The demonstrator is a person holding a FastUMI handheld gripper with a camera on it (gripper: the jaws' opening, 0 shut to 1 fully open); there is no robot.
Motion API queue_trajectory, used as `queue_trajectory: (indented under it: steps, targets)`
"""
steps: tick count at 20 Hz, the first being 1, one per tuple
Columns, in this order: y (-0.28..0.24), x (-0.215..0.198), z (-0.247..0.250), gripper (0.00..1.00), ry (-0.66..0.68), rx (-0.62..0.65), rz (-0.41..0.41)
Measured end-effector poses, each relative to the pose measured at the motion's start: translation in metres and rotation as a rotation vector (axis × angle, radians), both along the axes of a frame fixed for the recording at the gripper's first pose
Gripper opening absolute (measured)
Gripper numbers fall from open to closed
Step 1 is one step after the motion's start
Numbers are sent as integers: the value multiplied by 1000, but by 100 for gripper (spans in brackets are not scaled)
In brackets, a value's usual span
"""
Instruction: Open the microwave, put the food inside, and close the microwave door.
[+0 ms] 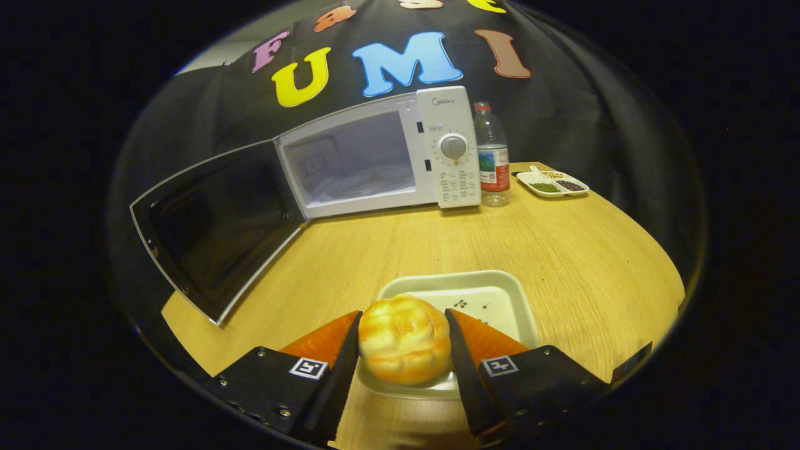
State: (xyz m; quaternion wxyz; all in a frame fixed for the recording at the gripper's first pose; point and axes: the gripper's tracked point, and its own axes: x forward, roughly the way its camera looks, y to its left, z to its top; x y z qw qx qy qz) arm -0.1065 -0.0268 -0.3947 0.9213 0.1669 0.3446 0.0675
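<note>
Already the microwave [375,156] at eleven o'clock beyond the fingers stands with its door [215,231] swung wide, so loading and closing remain, while the gripper [404,350] has both fingers clamped on the bun [404,347], round, golden and glossy, over the white plate [500,300].

The gripper [403,340] has two wedge-shaped fingers [325,340] that taper toward their tips. Each finger grows out of a dark, boxy mount [275,387] with flat angled faces. Small silver screws dot the mounts near their edges. A square black-and-white marker tag [308,367] sits on each mount, just behind the finger's base.
</note>
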Motion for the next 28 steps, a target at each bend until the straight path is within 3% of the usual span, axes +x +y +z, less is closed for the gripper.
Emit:
queue_trajectory:
  steps: [7, 15, 20, 23, 28]
  targets:
    - [69, 71, 48, 75, -97, 155, -8]
    - [106, 175, 58, 75, -173, 217, -139]
    - [112, 245, 64, 75, -317, 249, -273]
    - [118, 274, 52, 74, -318, 306, -354]
    - [119, 317, 30, 74, -310, 360, -410]
